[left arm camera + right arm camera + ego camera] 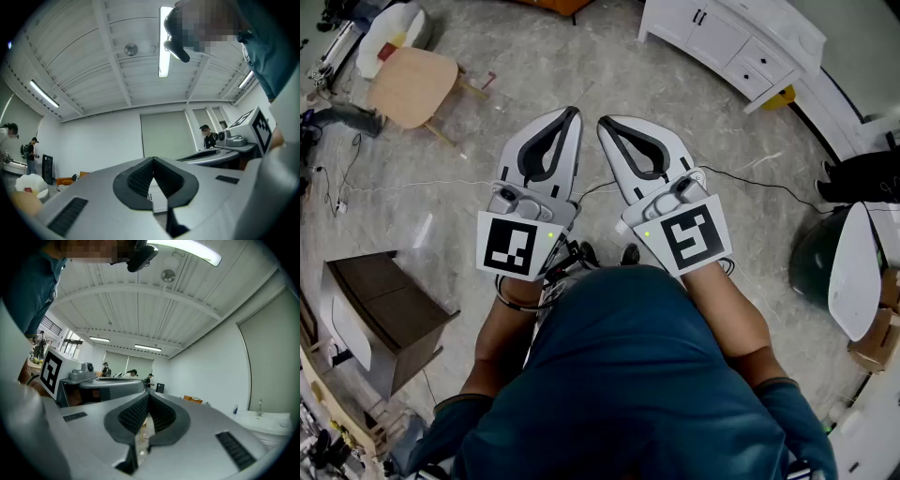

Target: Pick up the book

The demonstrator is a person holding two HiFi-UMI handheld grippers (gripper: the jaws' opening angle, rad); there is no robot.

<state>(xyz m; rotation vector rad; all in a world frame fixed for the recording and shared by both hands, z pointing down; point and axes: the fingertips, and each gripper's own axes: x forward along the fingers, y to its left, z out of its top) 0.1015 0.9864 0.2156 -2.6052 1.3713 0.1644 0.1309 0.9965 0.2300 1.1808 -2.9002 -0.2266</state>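
- Book: I am not finding it in any view, so I cannot tell where it is lying.
- I am holding two grippers out in front of my chest, side by side and near each other, above the grey floor (pixel 581 56). Both my bare forearms are reaching forward from blue sleeves.
- The left gripper (pixel 571 114) is pointing ahead and slightly upward, its tip leaning toward the other one. Its jaws are clenched, the ribbed pads (pixel 140 176) are meeting at the tip, and nothing is sitting between them.
- The right gripper (pixel 606 123) is pointing ahead and level. Its jaws are clenched too, tips touching, gripping nothing; only a sliver of floor is showing through the slot behind the tips.
- I am counting two marker cubes, one riding on each gripper: the left cube (pixel 514 246) and the right cube (pixel 689 236).
- Standing on the floor, well apart, I am counting one wooden stool (pixel 412 86), one dark cabinet (pixel 389 319) and one white cabinet (pixel 727 37). A thin cable (pixel 759 183) is trailing away from the right gripper.
- The left gripper view is showing three people in the background: one in a cap (pixel 207 137) and two by the far wall (pixel 32 151).
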